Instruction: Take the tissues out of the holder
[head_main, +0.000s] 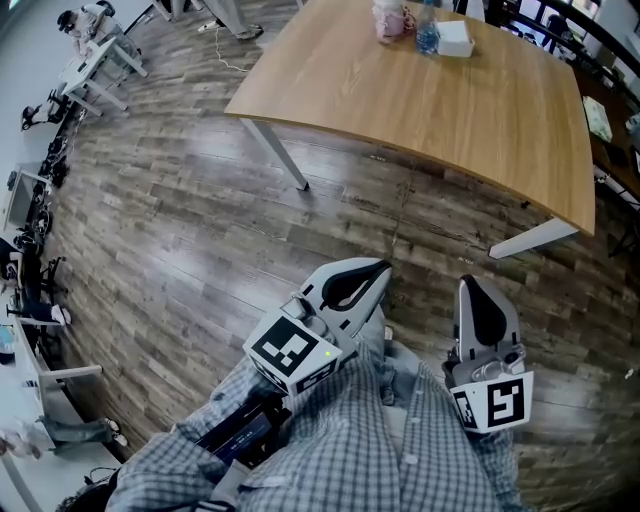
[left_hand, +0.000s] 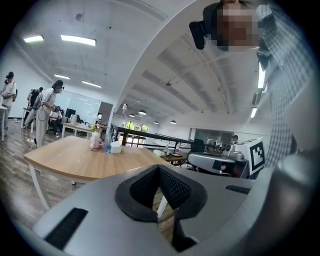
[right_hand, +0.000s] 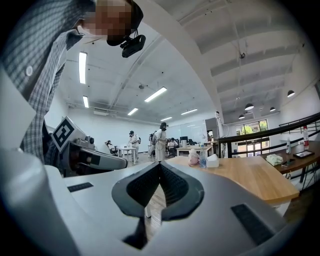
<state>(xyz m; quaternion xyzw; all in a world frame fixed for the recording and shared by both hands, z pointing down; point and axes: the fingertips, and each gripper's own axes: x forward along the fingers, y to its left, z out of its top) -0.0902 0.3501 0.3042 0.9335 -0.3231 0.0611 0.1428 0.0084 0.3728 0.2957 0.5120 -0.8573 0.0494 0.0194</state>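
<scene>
Looking for the tissue holder (head_main: 455, 38) turns it up only small and far off: a white box near the far side of the wooden table (head_main: 450, 120), just beside a clear water bottle (head_main: 427, 36) and a pink object (head_main: 388, 20) too blurred to name. Cannot tell whether a tissue stands out of its top. Far side of the table cut off by the top of the head view. Both hands hidden under checked shirt sleeves (head_main: 340, 440), with only the tools reaching past them.

Holding the left gripper (head_main: 377, 270) close to the body, angled toward the far right, with jaws pressed together on nothing. Holding the right gripper (head_main: 476, 287) alongside, apart from the left one, aimed straight toward the table, with jaws likewise closed and empty. Keeping both well short of the table, above bare floor.

Standing over a grey-brown plank floor (head_main: 200, 220), facing a table on white legs. Set in an open office: white ceiling with strip lights (left_hand: 77, 40), desks along the left, several people (left_hand: 47, 107) standing far left, and a black railing (right_hand: 280, 131) behind the table.
</scene>
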